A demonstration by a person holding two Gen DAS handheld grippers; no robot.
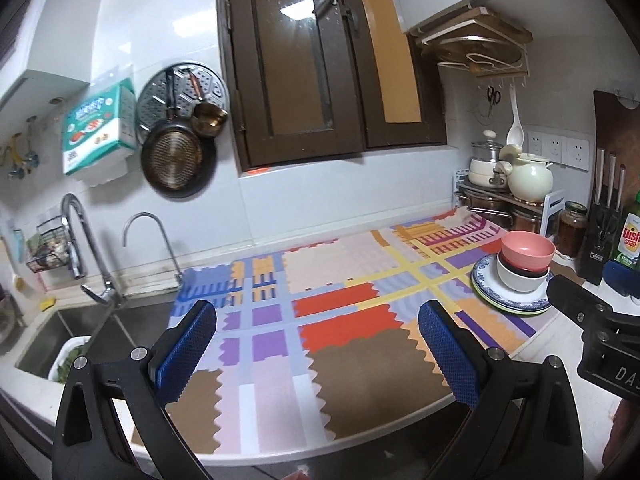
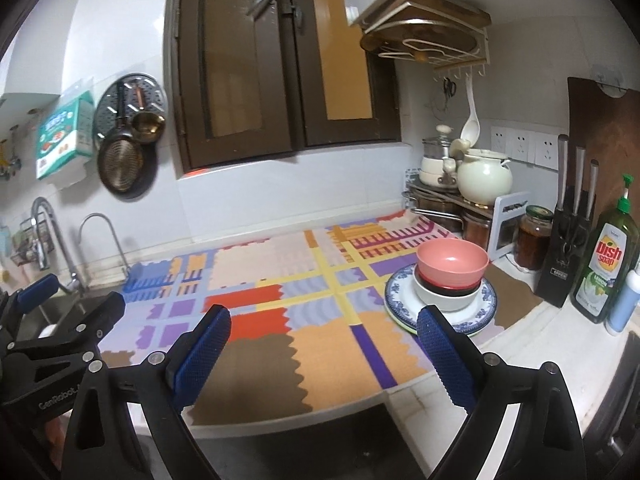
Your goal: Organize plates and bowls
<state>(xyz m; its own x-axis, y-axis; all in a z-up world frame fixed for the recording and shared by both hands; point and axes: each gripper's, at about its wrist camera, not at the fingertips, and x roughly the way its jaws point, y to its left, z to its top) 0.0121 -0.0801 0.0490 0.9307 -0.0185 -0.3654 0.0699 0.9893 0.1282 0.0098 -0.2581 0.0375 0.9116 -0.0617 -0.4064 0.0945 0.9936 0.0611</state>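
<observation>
Three bowls nested on stacked plates | both grippers' fingers wide, empty

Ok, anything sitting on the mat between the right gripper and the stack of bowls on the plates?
Nothing: the right wrist view shows only bare patterned mat between the right gripper and the stack of bowls.

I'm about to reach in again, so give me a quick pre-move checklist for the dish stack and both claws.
1. Left claw open, nothing between its pads: ok.
2. Right claw open and empty: ok.
3. Pink bowl nested on the black bowl and white bowl: ok.
4. Bowls sit on the blue-rimmed plate: ok.
5. Number of plates stacked beneath: cannot tell.
6. Patterned mat free of loose dishes: ok.
</observation>
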